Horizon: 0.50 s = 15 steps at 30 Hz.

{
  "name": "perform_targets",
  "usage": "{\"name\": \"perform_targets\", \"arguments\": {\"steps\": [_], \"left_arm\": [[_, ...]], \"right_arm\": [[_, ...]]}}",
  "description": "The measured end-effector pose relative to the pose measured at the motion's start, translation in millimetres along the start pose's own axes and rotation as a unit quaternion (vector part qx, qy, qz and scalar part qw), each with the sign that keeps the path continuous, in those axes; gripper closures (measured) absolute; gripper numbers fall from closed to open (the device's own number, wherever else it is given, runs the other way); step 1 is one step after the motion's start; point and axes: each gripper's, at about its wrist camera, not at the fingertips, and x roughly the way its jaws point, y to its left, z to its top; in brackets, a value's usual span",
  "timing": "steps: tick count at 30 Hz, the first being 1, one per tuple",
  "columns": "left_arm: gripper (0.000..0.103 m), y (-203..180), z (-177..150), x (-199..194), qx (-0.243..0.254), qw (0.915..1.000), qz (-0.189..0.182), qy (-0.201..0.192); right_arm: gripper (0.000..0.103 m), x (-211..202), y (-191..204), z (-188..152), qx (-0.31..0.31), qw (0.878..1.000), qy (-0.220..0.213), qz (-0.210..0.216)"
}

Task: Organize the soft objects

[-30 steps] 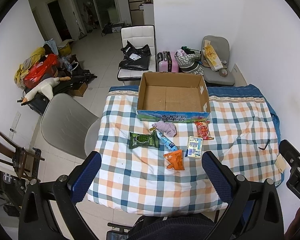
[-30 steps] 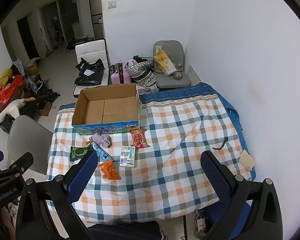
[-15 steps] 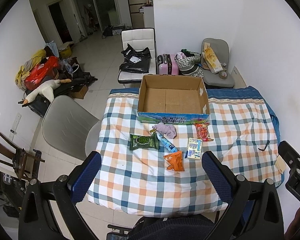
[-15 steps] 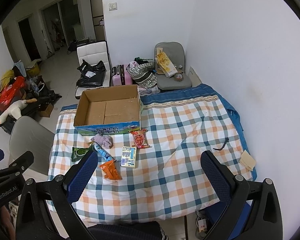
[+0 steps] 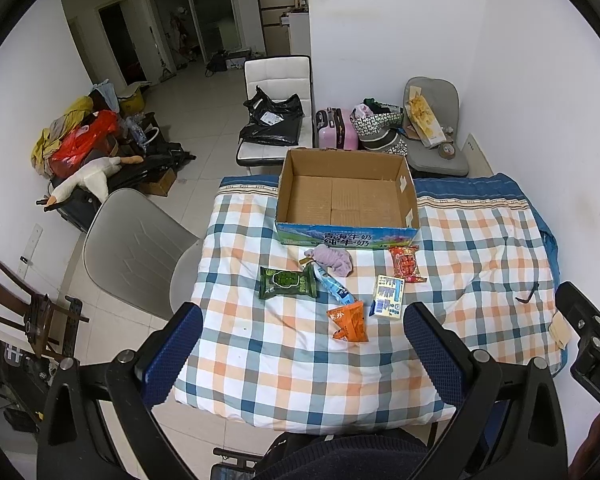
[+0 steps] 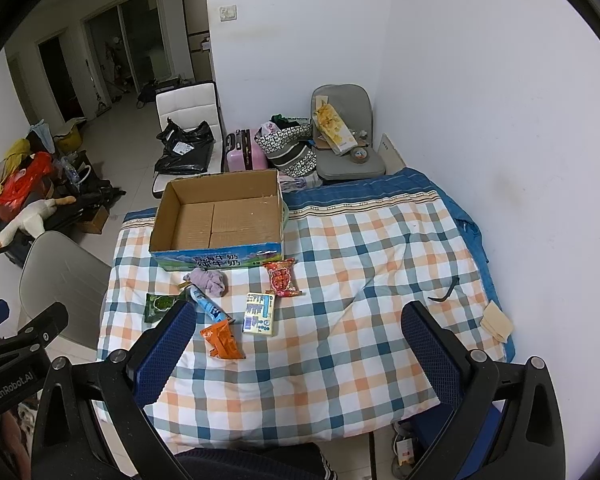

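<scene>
Left wrist view: the left gripper [image 5: 302, 344] is hovering high over the near edge of the plaid-quilted table [image 5: 284, 364], its blue-padded fingers [image 5: 172, 354] standing wide apart and holding nothing. An open brown cardboard box with a blue printed front [image 5: 346, 200] is sitting at the far side of the table, interior bare. Just near of the box a crumpled lilac cloth [image 5: 332, 259] is lying, touching the far end of a light-blue stick-shaped packet [image 5: 332, 289]. A dark green snack pouch [image 5: 286, 282] is lying to the left of that packet. A red snack packet [image 5: 406, 264] is resting right of the cloth; a pale yellow-and-blue rectangular pack [image 5: 388, 297] is lying just near of it. An orange snack packet [image 5: 349, 322] is lying nearest, between the finger tips in the picture. A grey shell chair [image 5: 132, 248] is standing at the table's left.

Right wrist view: the right gripper [image 6: 296, 346] is likewise hovering above the near table edge [image 6: 300, 392], fingers [image 6: 430, 352] spread apart, gripping nothing. The same box [image 6: 220, 216] is showing far left, with the lilac cloth [image 6: 209, 281], red packet [image 6: 281, 278], yellow-and-blue pack [image 6: 260, 314], blue stick packet [image 6: 208, 307] and orange packet [image 6: 222, 340] grouped near of it. The green pouch [image 6: 160, 306] is partly hidden behind the left finger. A small black strip [image 6: 446, 290] is lying well apart at the right.
</scene>
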Motion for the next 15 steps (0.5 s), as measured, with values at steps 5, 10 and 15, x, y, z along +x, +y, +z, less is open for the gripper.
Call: {"name": "perform_targets", "arguments": {"steps": [5, 10, 15], "left_arm": [[0.0, 0.2, -1.3, 0.4, -0.002, 1.0, -0.001, 0.0], [0.0, 1.1, -2.9, 1.0, -0.001, 1.0, -0.001, -0.003], [0.0, 1.7, -4.2, 1.1, -0.002, 1.0, -0.001, -0.002]], "right_arm": [[0.0, -0.5, 1.1, -0.3, 0.0, 1.0, -0.003, -0.001], [0.0, -0.7, 0.8, -0.8, 0.0, 1.0, -0.003, -0.001], [0.0, -0.5, 0.6, -0.4, 0.0, 1.0, -0.003, 0.0]]}}
